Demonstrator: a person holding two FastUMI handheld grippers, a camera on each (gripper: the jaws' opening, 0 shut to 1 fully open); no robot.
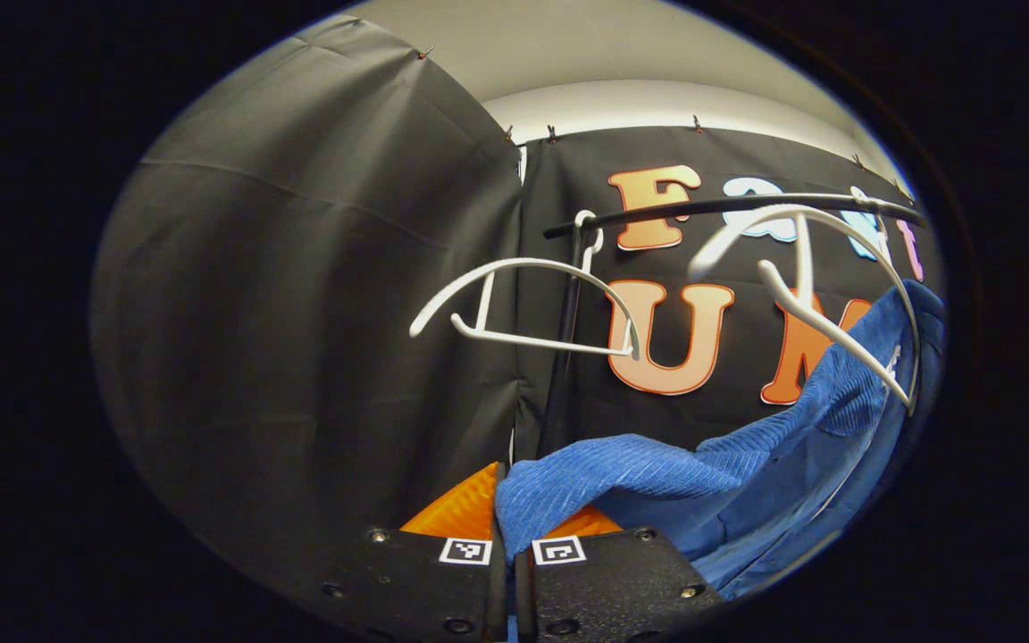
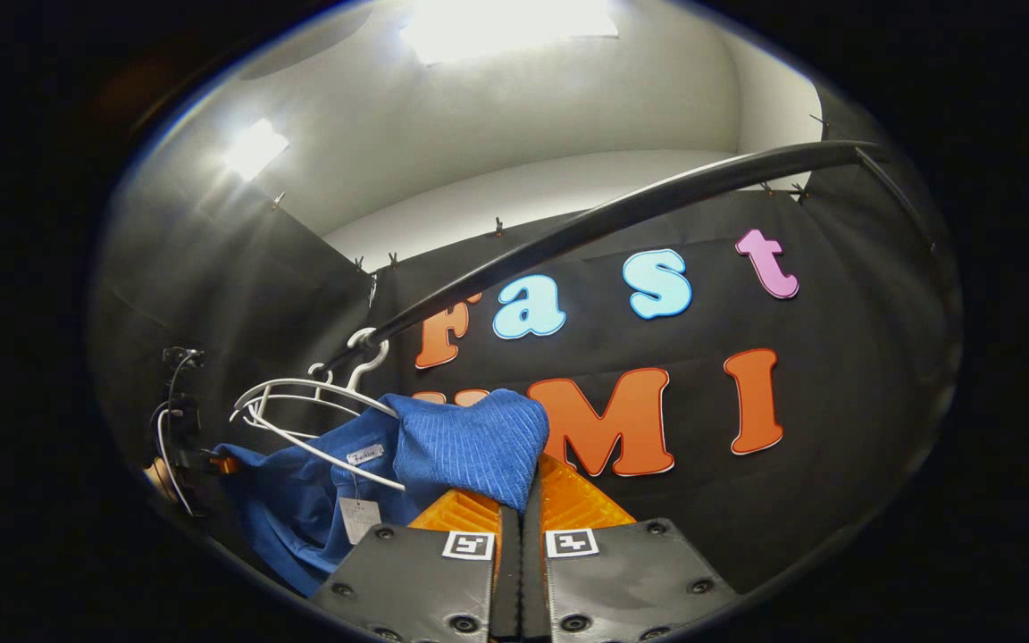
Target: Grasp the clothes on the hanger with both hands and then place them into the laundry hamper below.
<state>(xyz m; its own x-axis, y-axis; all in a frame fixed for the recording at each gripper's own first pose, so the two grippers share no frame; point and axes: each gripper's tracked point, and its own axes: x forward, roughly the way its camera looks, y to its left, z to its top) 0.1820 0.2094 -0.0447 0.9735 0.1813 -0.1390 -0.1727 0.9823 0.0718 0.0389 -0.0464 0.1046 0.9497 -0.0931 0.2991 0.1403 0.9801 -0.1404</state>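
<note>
Blue ribbed garment (image 1: 729, 464), pinched at one edge by the closed left gripper (image 1: 509, 527) and at another fold by the closed right gripper (image 2: 528, 500), drapes off a white hanger (image 1: 836, 304) on the black rail (image 2: 622, 214), apparently so both hands can draw it free.

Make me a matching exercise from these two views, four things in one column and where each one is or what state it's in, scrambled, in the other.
Things:
1. blue garment
2. empty white hanger
3. black rail
4. left gripper

Places or states:
A. hooked on the rail, nothing on it
B. runs overhead in front of the booth wall
C. shut on a fold of cloth
D. partly pulled off a second hanger, stretched between both grippers

Pairs: 1-D, 2-A, 3-B, 4-C
</note>
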